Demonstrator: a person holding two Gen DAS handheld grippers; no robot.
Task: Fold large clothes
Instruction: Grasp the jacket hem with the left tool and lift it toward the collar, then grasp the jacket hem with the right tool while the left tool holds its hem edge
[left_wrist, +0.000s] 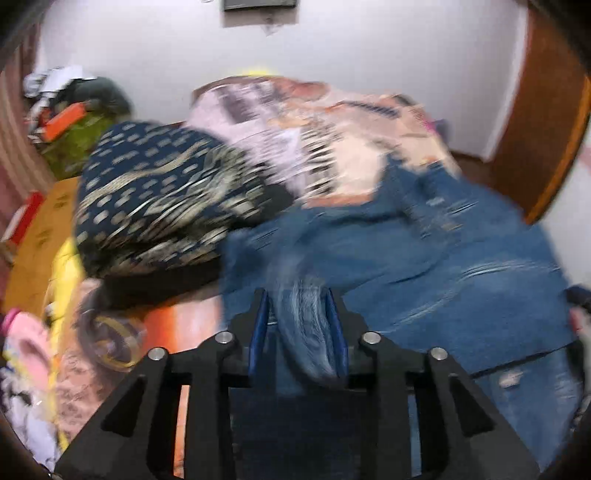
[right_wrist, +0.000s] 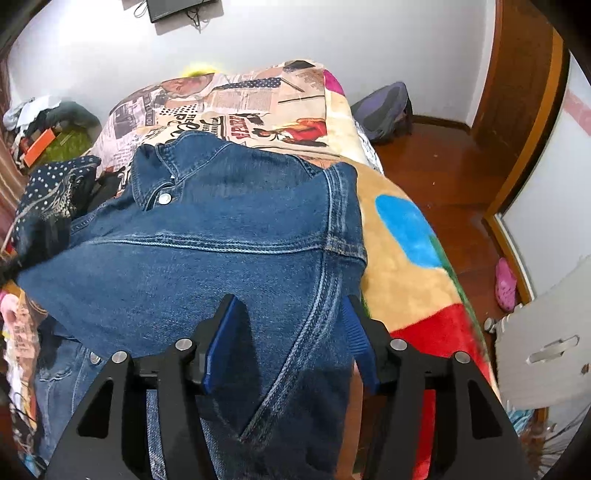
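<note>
A blue denim jacket (right_wrist: 229, 236) lies on the bed, collar and a metal button toward the far side. My right gripper (right_wrist: 290, 328) has its jaws around a thick fold of the jacket's near part, the blue pads (right_wrist: 221, 332) pressing the denim from both sides. In the blurred left wrist view the same denim jacket (left_wrist: 424, 266) spreads to the right, and my left gripper (left_wrist: 299, 325) is shut on a bunched, faded fold of it between the blue pads (left_wrist: 258, 328).
A navy dotted garment (left_wrist: 159, 195) is heaped left of the jacket. A printed blanket (right_wrist: 258, 107) and a colourful fleece (right_wrist: 406, 258) cover the bed. Clutter (left_wrist: 66, 118) lies at the far left. A backpack (right_wrist: 384, 110), wooden floor (right_wrist: 461, 192) and white door (right_wrist: 546, 332) are to the right.
</note>
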